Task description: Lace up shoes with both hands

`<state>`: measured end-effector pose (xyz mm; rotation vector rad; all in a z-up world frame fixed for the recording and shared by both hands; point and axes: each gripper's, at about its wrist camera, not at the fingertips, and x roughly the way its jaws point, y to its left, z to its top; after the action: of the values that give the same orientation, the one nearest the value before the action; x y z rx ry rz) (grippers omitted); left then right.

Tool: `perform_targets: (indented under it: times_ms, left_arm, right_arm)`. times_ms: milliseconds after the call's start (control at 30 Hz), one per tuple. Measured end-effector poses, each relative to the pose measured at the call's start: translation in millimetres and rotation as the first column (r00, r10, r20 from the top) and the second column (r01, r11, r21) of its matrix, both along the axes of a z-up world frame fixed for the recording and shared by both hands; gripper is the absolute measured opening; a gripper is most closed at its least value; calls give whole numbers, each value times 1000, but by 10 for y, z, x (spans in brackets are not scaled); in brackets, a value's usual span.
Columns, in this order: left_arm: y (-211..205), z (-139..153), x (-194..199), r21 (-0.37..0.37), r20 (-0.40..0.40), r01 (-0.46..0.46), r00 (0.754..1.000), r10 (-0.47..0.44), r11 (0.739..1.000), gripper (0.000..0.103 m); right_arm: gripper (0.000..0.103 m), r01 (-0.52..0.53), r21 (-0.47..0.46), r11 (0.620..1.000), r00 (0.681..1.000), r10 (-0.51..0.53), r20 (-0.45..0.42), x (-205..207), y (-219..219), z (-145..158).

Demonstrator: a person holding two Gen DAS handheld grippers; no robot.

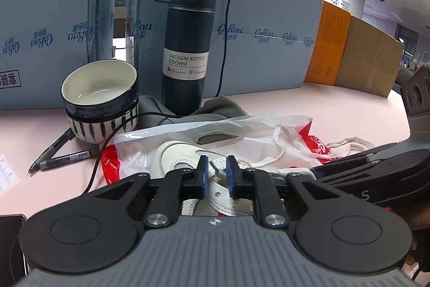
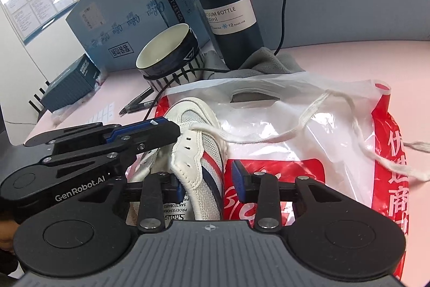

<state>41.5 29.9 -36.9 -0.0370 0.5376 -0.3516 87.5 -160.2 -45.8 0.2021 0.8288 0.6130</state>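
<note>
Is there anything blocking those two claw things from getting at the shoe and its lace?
Nothing visible does. The left gripper sits right over the white shoe with the lace end between its fingers. The right gripper straddles the shoe's side. The loose lace lies free on the plastic bag.

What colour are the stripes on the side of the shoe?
Red, white and dark blue stripes on the white shoe; clearest in the right wrist view.
</note>
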Motion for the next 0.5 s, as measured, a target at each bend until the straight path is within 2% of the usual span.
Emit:
perform_targets:
  times_ms: [100, 133, 167, 267, 400, 467, 500]
  left_arm:
    - [9, -8, 12, -4, -2, 8, 1000, -8, 1000, 12]
    - [13, -4, 13, -3, -2, 11, 1000, -11, 1000, 4]
    - [13, 7, 7, 1, -5, 17, 1000, -17, 1000, 1]
    - [41, 60, -34, -8, 7, 28, 1000, -28, 1000, 1]
    - [137, 133, -27, -41, 9, -12, 1000, 12, 999, 0]
    - [204, 166, -14, -69, -8, 12, 1000, -12, 998, 1]
    - [197, 187, -23, -46, -1, 23, 1000, -23, 999, 3]
  right_arm:
    - [33, 9, 17, 1000, 1000, -8, -19, 21, -20, -25]
    - [33, 11, 22, 1000, 1000, -11, -26, 28, -26, -36]
    - [34, 14, 25, 1000, 999, -13, -32, 33, -31, -45]
    - [34, 18, 31, 999, 999, -17, -46, 44, -43, -64]
    - [35, 22, 34, 999, 998, -20, -62, 49, -50, -92]
    - [35, 22, 33, 999, 998, -19, -64, 49, -52, -91]
    - [36, 22, 33, 999, 998, -19, -65, 49, -53, -90]
